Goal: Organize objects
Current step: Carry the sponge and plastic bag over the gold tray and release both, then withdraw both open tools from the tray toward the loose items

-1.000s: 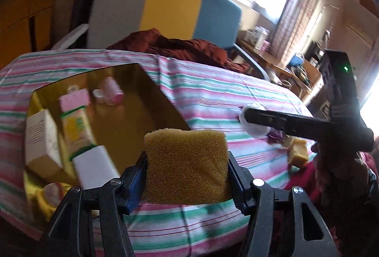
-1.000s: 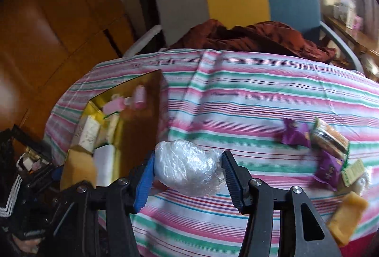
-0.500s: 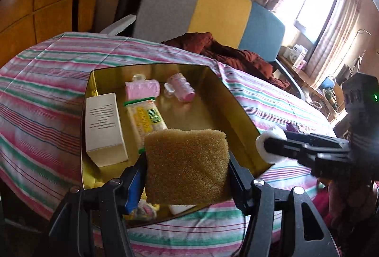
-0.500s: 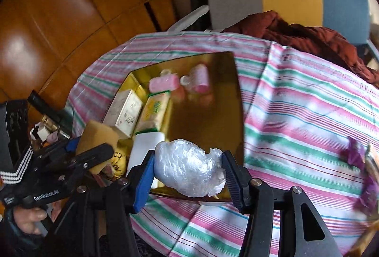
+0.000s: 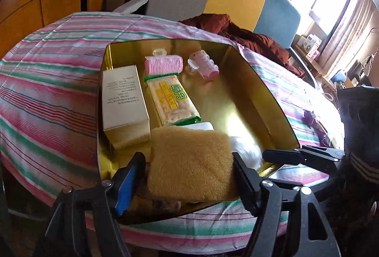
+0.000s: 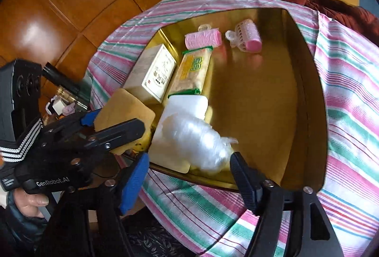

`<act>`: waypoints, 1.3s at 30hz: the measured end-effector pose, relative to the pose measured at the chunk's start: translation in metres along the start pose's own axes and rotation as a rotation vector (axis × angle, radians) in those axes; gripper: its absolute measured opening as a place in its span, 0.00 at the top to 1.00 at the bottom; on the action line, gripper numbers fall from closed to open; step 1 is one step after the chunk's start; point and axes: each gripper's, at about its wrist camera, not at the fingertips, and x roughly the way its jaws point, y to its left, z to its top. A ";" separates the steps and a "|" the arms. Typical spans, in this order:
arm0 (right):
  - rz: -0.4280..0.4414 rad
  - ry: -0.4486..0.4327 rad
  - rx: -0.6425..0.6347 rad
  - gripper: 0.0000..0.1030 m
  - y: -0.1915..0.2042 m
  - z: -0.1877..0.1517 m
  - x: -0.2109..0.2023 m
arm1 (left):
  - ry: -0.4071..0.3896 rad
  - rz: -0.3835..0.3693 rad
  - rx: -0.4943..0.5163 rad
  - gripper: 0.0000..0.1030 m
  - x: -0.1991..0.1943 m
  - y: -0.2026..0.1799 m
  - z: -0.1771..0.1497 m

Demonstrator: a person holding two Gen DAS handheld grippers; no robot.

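Hovering left tongs (image 5: 189,169) grip tan sponge (image 5: 189,162) over gold tray (image 5: 251,100) near edge | right tongs (image 6: 189,176) wide apart, crumpled plastic wad (image 6: 194,138) lying loose between them on white block (image 6: 184,105) | tray also holds cream box (image 5: 123,100), snack packet (image 5: 171,98), two pink rollers (image 5: 163,64) | striped surface (image 5: 47,91) beneath.

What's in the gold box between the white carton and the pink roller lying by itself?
A yellow-green snack packet lies between white carton and pink roller, clearest in the right wrist view.
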 end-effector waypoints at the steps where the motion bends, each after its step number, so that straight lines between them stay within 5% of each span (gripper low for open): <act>1: -0.002 -0.008 0.003 0.25 0.000 -0.001 -0.003 | -0.005 0.000 0.002 0.25 -0.003 0.001 0.000; 10: -0.059 -0.061 0.044 0.19 -0.005 -0.008 -0.026 | -0.058 -0.058 -0.019 0.19 -0.021 0.001 0.006; 14: -0.073 -0.081 0.055 0.17 -0.006 -0.010 -0.033 | -0.063 0.007 -0.033 0.19 -0.021 0.002 0.007; 20: -0.094 -0.112 0.080 0.17 -0.012 -0.015 -0.041 | -0.046 0.213 0.058 0.20 -0.010 -0.006 0.001; 26: -0.116 -0.136 0.103 0.16 -0.018 -0.020 -0.051 | -0.046 0.245 0.041 0.18 0.005 0.002 0.003; 39: -0.182 -0.210 0.119 0.08 -0.026 -0.027 -0.071 | -0.197 0.153 0.046 0.20 -0.043 -0.028 0.013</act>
